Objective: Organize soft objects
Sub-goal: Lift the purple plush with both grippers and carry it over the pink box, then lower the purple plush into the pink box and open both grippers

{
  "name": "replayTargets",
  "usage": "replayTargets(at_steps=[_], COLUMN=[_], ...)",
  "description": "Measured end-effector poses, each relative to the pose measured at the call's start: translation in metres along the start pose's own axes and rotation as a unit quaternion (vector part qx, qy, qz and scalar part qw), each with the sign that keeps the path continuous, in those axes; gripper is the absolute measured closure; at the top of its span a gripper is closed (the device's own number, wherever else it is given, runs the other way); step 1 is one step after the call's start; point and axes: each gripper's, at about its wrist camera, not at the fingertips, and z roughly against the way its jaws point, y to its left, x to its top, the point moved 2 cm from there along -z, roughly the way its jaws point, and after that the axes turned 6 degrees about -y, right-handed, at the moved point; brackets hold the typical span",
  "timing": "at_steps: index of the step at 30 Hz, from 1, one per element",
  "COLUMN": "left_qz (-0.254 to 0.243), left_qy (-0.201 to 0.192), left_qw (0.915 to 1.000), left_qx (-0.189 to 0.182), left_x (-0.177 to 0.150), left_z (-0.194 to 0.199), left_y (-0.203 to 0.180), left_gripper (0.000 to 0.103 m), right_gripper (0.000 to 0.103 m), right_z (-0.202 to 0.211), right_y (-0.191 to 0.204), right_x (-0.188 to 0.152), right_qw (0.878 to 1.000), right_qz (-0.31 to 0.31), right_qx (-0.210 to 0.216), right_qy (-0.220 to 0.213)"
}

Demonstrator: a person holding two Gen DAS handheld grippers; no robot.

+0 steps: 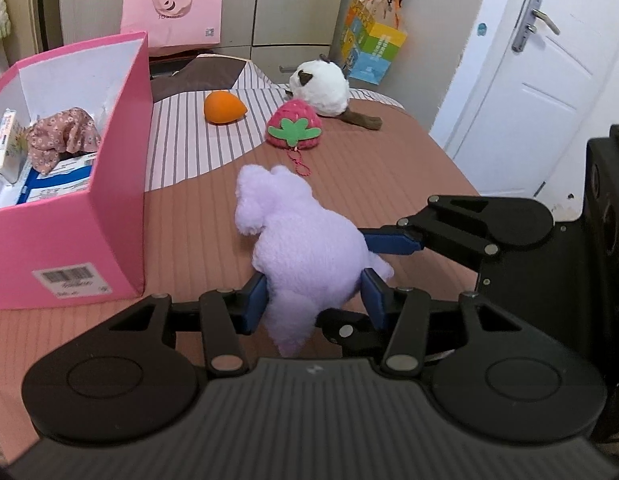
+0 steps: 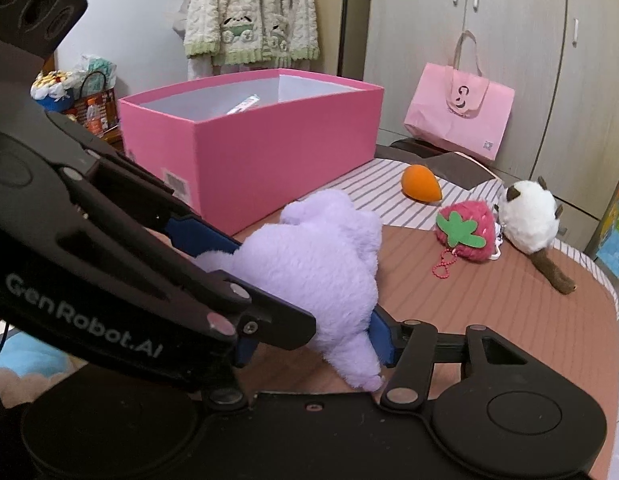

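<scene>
A: Where is the purple plush toy [image 1: 305, 248] at this moment?

B: It sits over the brown part of the bed cover [image 1: 389, 168], just beside the near corner of the pink box [image 1: 109, 216]. Both grippers have it. The left gripper [image 1: 315, 300] clamps its lower body, one blue pad pressed into the fur on each side.

A: And the right one?

B: The right gripper [image 2: 313, 336] grips the same toy. In the right wrist view a blue pad presses the fur on the right side; the other finger is largely hidden behind the left gripper's black body, which crosses that view. In the left wrist view, one blue finger of the right gripper reaches in from the right and touches the toy's flank.

A: What else lies on the bed?

B: Farther back, an orange soft toy [image 1: 223, 108] on the striped patch, a pink strawberry plush [image 1: 295, 128] with a green leaf and a red bead chain, and touching it a white round plush [image 1: 321, 88] with a brown tail.

A: Anything in the box?

B: A floral cloth [image 1: 63, 136] and some paper packets [image 1: 49, 184]. A pink paper bag [image 1: 173, 4] leans on the wardrobe behind.
</scene>
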Motion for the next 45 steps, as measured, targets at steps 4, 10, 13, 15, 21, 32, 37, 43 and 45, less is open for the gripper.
replayTargets(at_steps=[4,10,13,15,21,32,37,43,45], left_qz=[-0.009,-0.02,-0.02,-0.018,-0.019,-0.024,-0.01,0.035,0.056], left_qy=[-0.004,-0.004,-0.003,-0.006,-0.031,-0.085,-0.085,-0.076,-0.069], left_qw=[0.9999,0.9997,0.9996,0.9995,0.9989,0.9949,0.9956,0.9962,0.9958], left_qx=[0.004,0.015,0.022,0.025,0.031,0.05,0.037,0.025,0.022], left_x=[-0.002,-0.005,-0.005,-0.003,0.012,0.05,0.068,0.078,0.079], left_z=[0.022,0.06,0.079,0.091,0.121,0.124,0.104,0.079,0.071], left_y=[-0.003,-0.004,-0.001,0.002,0.02,0.075,0.115,0.163,0.179], left_gripper=[0.055,0.055,0.055,0.055,0.055,0.055,0.055,0.055,0.055], right_gripper=[0.042,0.042,0.042,0.042,0.042,0.042,0.042,0.042,0.042], right_z=[0.015,0.034,0.042,0.046,0.05,0.003,-0.03,-0.074,-0.091], right_y=[0.015,0.041,0.054,0.061,0.079,0.084,0.082,0.073,0.07], right_x=[0.007,0.02,0.028,0.035,0.063,0.117,0.137,0.157,0.163], right_qw=[1.0,0.999,0.999,0.998,0.996,0.991,0.99,0.991,0.99], right_qz=[0.016,0.028,0.032,0.035,0.06,0.076,0.092,0.105,0.111], right_qx=[0.004,0.018,0.034,0.044,0.046,0.029,0.008,0.028,0.043], right_qy=[-0.008,-0.02,-0.02,-0.023,-0.053,-0.103,-0.105,-0.084,-0.072])
